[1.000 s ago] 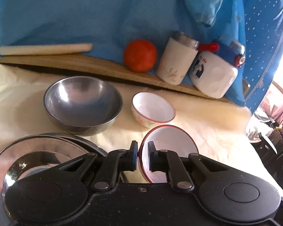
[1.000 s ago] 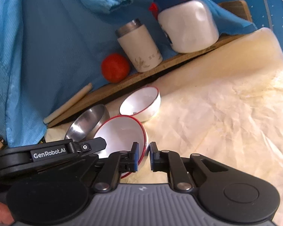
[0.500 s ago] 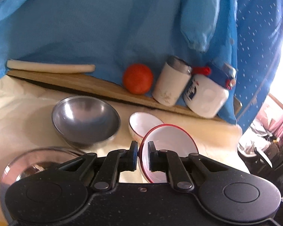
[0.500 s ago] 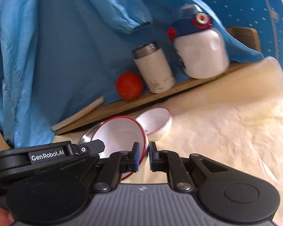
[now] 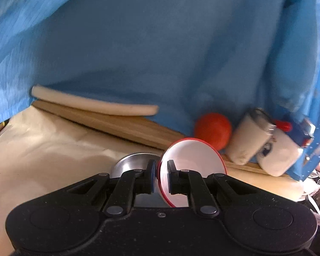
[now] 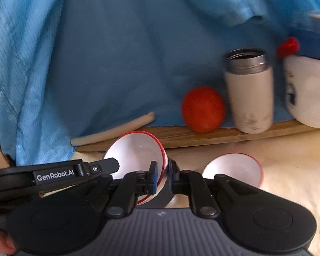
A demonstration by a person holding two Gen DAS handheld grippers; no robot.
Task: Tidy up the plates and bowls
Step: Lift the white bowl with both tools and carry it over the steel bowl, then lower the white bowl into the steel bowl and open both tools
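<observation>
Both grippers hold one white bowl with a red rim [image 5: 192, 166], lifted above the table; it also shows in the right wrist view [image 6: 136, 155]. My left gripper [image 5: 160, 179] is shut on its left rim. My right gripper [image 6: 162, 178] is shut on its right rim. The left gripper's body [image 6: 53, 175] shows at the left of the right wrist view. A second red-rimmed white bowl [image 6: 232, 170] sits on the table to the right. A steel bowl [image 5: 132, 163] peeks out behind the left fingers.
A wooden board [image 6: 202, 136] along the blue cloth backdrop carries a rolling pin [image 5: 93, 104], a red ball [image 6: 202, 108], a steel-topped white cup [image 6: 249, 91] and a white jug with a blue lid [image 6: 307, 89]. Cream paper [image 5: 42, 145] covers the table.
Both grippers have risen and tilted with the bowl. The steel plate has dropped out of the left view, and the steel bowl is mostly hidden behind the fingers.
</observation>
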